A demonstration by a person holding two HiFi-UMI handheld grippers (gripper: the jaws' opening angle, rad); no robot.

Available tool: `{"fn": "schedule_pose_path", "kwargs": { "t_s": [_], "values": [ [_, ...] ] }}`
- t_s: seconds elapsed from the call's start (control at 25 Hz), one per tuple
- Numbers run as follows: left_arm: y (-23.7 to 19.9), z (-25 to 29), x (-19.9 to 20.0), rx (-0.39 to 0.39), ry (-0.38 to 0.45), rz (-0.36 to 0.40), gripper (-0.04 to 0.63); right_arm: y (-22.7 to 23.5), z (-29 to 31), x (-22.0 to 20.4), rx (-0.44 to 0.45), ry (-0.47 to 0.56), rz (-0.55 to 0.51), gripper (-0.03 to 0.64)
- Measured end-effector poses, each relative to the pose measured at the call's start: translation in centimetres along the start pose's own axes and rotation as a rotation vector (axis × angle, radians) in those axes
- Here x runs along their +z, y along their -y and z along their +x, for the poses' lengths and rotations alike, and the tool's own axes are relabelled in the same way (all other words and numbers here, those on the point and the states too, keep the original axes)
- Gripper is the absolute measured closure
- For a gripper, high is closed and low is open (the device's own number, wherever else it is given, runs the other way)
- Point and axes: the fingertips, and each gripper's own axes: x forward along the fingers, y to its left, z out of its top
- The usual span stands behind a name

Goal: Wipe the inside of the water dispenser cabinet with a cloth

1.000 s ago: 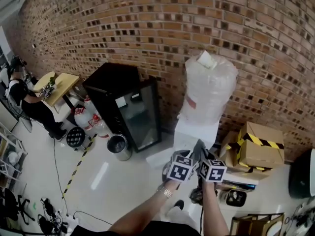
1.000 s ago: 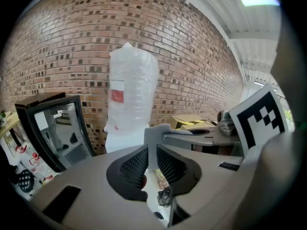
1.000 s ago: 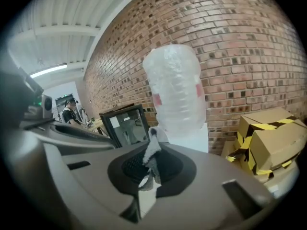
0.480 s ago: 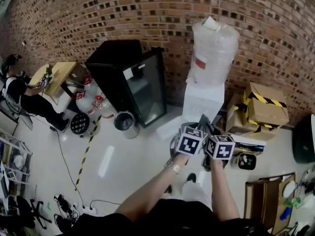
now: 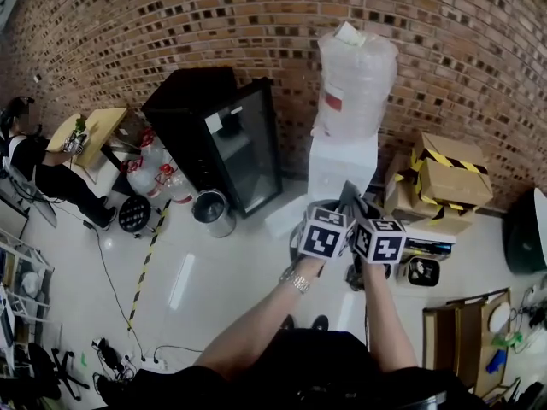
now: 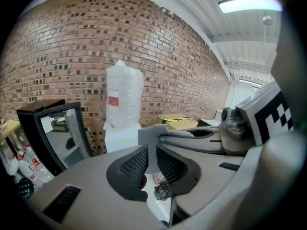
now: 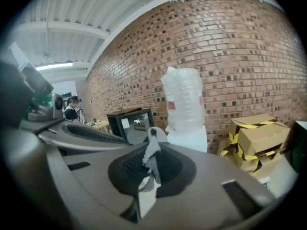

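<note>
Well, at the far left a person (image 5: 38,165) sits at a desk (image 5: 96,133). Next comes a black glass-door fridge (image 5: 224,143), then the white water dispenser (image 5: 344,167) against the brick wall (image 5: 256,24), with taped cardboard boxes (image 5: 444,182) to its right. I hold my 2 grippers side by side in front of the dispenser, apart from it. My left gripper (image 6: 151,163) has its jaws pressed onto a grey cloth (image 6: 152,135). My right gripper (image 7: 151,166) pinches the cloth too, a crumpled fold standing up between its jaws.
</note>
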Motion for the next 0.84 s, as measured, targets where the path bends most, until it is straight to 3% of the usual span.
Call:
{"fn": "schedule_pose_path", "kwargs": {
  "t_s": [0.84],
  "values": [
    [-0.5, 0.4, 0.5, 0.030, 0.023, -0.029, 0.540, 1.5, -0.1, 0.8, 0.026, 0.023, 0.018, 0.606]
  ]
}}
